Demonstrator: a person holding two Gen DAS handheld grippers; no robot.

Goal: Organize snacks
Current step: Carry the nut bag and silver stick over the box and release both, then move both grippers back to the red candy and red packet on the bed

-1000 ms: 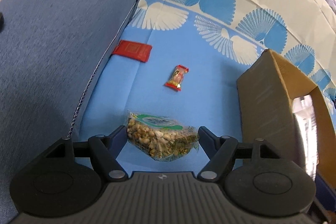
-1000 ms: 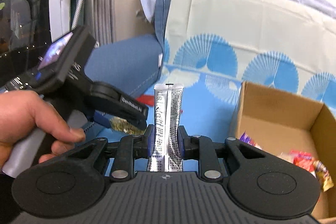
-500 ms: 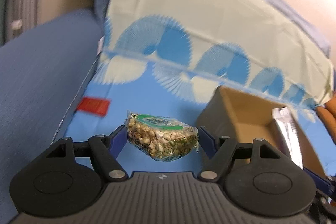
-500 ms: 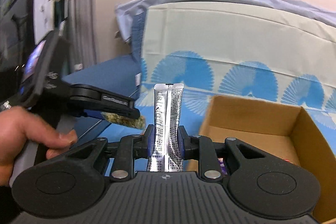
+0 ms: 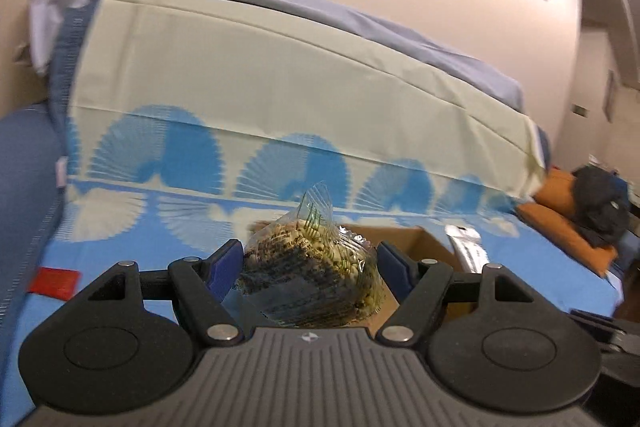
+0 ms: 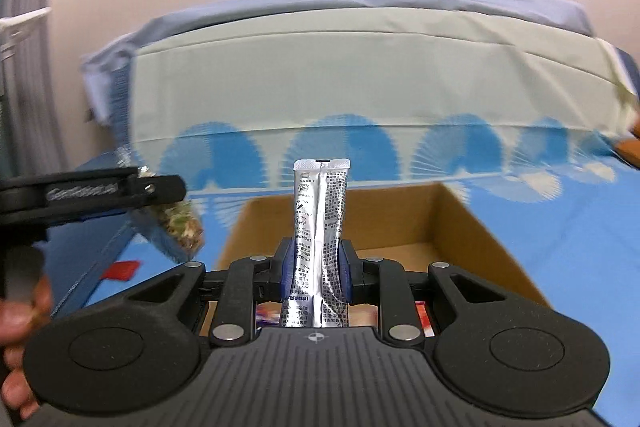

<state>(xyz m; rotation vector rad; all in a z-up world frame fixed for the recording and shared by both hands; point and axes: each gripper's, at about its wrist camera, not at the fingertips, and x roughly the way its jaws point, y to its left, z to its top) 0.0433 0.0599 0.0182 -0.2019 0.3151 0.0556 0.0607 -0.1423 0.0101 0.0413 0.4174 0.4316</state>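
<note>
Between the blue pads of your right tool (image 6: 316, 277), you are pinching a silver stick sachet (image 6: 320, 227), and it is standing upright with its long axis running straight up from the pads, its flat sealed end pointing toward the top of the right wrist view. It is looking narrow and foil-bright, with a seam down the middle and fine black print on both halves. The sachet is hanging just over the near edge of the open cardboard box (image 6: 460, 223), which is sitting on the blue fan-patterned cover of the sofa (image 6: 560, 227); a few bright wrappers are showing on the box floor behind the tool, too hidden to name. Your left tool (image 5: 310, 267) is standing wide but is pressing on both sides of a clear bag of nuts (image 5: 312, 267), so it is gripping rather than hanging loose. The bag is lying crosswise between the pads, its long axis going from pad to pad, with a crimped clear corner sticking upward. It is looking lumpy, full of pale and dark pieces, with green printing on the film. From the left wrist view the bag is hovering in front of the box's near left corner. Over at the left edge of the seat, a small red packet (image 5: 54, 283) is lying flat by the armrest.
</note>
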